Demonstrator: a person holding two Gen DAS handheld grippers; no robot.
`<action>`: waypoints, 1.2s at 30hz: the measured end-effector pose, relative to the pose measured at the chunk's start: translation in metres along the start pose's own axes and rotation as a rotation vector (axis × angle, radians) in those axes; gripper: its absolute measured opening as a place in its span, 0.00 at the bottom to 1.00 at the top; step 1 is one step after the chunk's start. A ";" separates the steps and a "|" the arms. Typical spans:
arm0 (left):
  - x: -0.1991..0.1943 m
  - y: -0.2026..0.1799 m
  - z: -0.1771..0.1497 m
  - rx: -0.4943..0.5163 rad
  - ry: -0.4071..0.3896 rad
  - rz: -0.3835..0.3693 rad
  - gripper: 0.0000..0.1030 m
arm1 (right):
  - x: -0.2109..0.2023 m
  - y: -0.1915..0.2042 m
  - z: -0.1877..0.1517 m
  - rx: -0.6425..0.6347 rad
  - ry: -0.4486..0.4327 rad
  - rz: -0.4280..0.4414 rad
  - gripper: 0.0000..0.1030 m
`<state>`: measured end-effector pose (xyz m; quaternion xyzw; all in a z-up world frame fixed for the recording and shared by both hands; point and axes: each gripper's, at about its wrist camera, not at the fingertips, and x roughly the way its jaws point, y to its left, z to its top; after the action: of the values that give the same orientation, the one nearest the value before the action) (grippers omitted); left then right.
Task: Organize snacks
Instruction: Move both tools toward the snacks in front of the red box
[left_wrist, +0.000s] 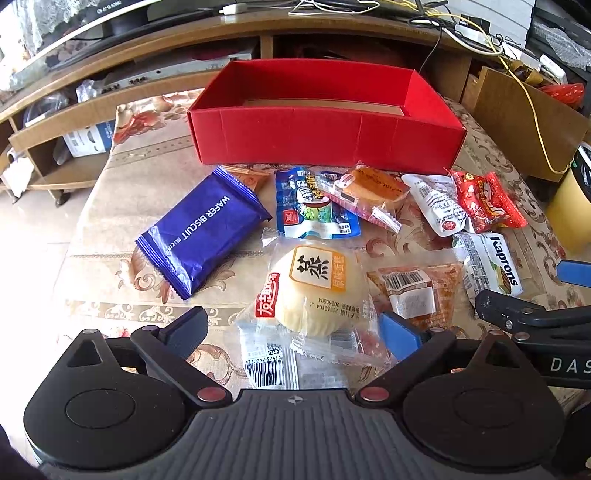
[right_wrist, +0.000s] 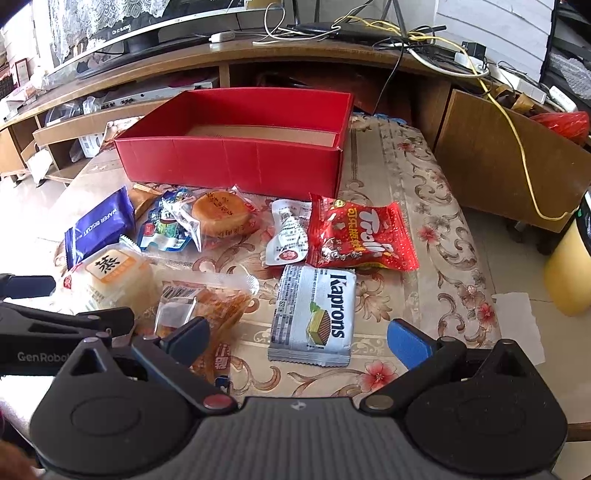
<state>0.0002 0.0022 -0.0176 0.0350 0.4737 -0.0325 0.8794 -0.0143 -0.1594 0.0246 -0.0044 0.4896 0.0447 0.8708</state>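
An empty red box (left_wrist: 325, 136) (right_wrist: 236, 162) stands at the far side of the table. Several wrapped snacks lie in front of it: a blue wafer biscuit pack (left_wrist: 203, 232) (right_wrist: 98, 229), a pale steamed cake (left_wrist: 314, 291) (right_wrist: 114, 280), a white Kaprons wafer (right_wrist: 314, 314) (left_wrist: 495, 266), a red Trolli bag (right_wrist: 362, 232) (left_wrist: 484, 203), and an orange cake (right_wrist: 221, 216) (left_wrist: 373, 188). My left gripper (left_wrist: 295, 332) is open, its fingers either side of the steamed cake's near end. My right gripper (right_wrist: 299, 336) is open, straddling the Kaprons wafer's near end.
A floral cloth (right_wrist: 413, 236) covers the table. A wooden TV stand (left_wrist: 166, 62) with cables runs behind it. A cardboard box (right_wrist: 495, 155) and a yellow bin (right_wrist: 569, 266) stand at the right. A clear pack of orange snack (right_wrist: 207, 306) lies by my right gripper's left finger.
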 end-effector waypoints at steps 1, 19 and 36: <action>0.000 0.000 0.000 0.001 0.002 0.001 0.97 | 0.000 0.000 0.000 -0.001 0.003 0.001 0.97; -0.003 0.022 -0.006 -0.062 0.035 -0.021 0.98 | 0.006 0.006 0.000 -0.023 0.036 0.027 0.96; -0.021 0.028 -0.011 -0.066 0.006 -0.030 0.99 | 0.001 0.013 0.000 -0.041 0.033 0.038 0.96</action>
<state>-0.0176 0.0317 -0.0052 -0.0011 0.4778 -0.0297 0.8780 -0.0151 -0.1461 0.0240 -0.0135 0.5031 0.0713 0.8612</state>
